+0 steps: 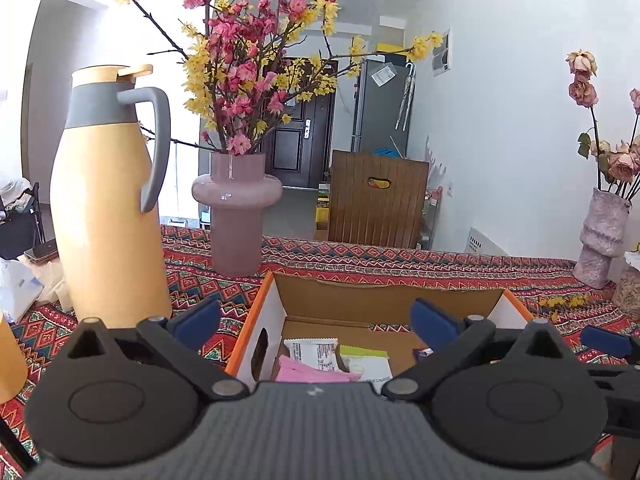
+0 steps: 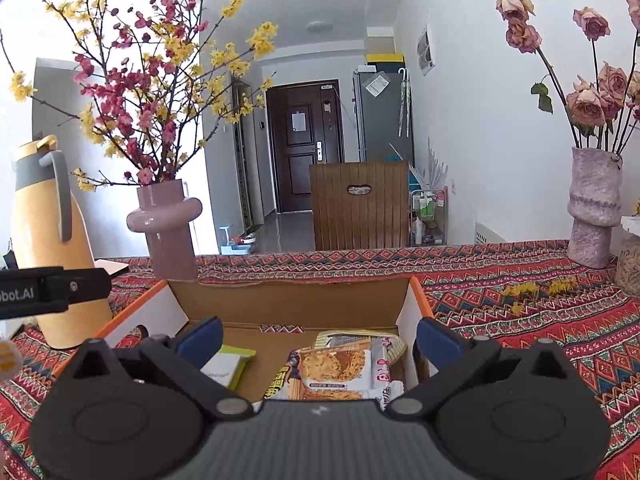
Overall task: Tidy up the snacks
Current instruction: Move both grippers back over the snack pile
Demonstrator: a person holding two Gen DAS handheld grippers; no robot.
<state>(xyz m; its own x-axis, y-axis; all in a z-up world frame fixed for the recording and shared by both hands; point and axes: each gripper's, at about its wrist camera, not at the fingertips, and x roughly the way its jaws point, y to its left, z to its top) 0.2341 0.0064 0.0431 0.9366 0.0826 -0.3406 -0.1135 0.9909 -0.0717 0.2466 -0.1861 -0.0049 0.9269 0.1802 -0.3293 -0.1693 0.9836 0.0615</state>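
An open cardboard box (image 1: 384,300) with orange edges sits on the patterned tablecloth; it also shows in the right wrist view (image 2: 288,300). In the left wrist view it holds a white packet (image 1: 314,354), a pink packet (image 1: 308,372) and a yellow-green packet (image 1: 366,364). In the right wrist view it holds an orange snack bag (image 2: 334,370), a white and red packet (image 2: 380,364) and the yellow-green packet (image 2: 228,366). My left gripper (image 1: 316,320) is open and empty over the box's left side. My right gripper (image 2: 318,338) is open and empty over the box.
A tall yellow thermos jug (image 1: 108,200) stands left of the box. A mauve vase (image 1: 238,216) with pink and yellow blossoms stands behind it. A rough pink vase (image 2: 594,208) with dried roses stands at the far right. Fallen yellow petals (image 2: 536,290) lie on the cloth.
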